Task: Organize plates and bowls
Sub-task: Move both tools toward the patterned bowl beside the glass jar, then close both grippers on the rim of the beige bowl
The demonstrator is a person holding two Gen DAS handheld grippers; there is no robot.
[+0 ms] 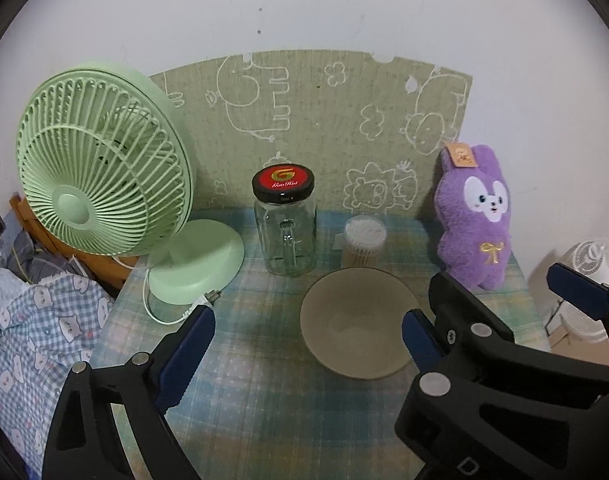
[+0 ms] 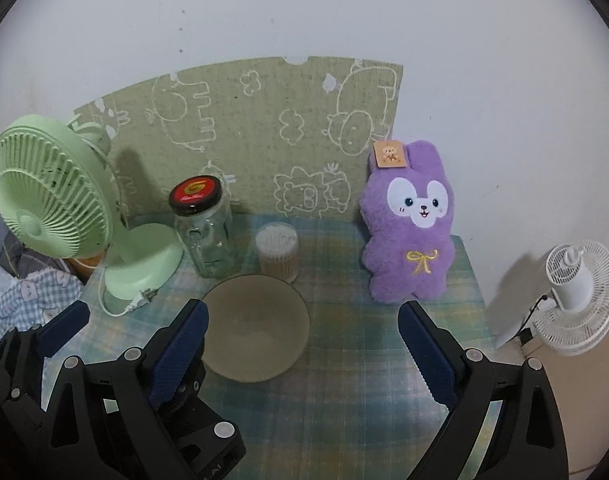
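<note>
A beige bowl (image 1: 358, 322) sits upright and empty on the plaid-covered table (image 1: 264, 400). It also shows in the right wrist view (image 2: 256, 326). My left gripper (image 1: 308, 330) is open above the table's front, its right finger close to the bowl's right rim. My right gripper (image 2: 302, 334) is open and empty, to the right of the left one, with the bowl beside its left finger. The right gripper also shows in the left wrist view (image 1: 504, 292). The left gripper's fingers (image 2: 64, 328) show at the lower left of the right wrist view.
A green desk fan (image 1: 104, 176) stands at the table's back left, its cord (image 1: 160, 312) on the cloth. A glass jar with a red lid (image 1: 285, 224), a cotton-swab tub (image 1: 363, 244) and a purple plush rabbit (image 1: 474, 216) line the back. A white fan (image 2: 576, 296) stands on the floor right.
</note>
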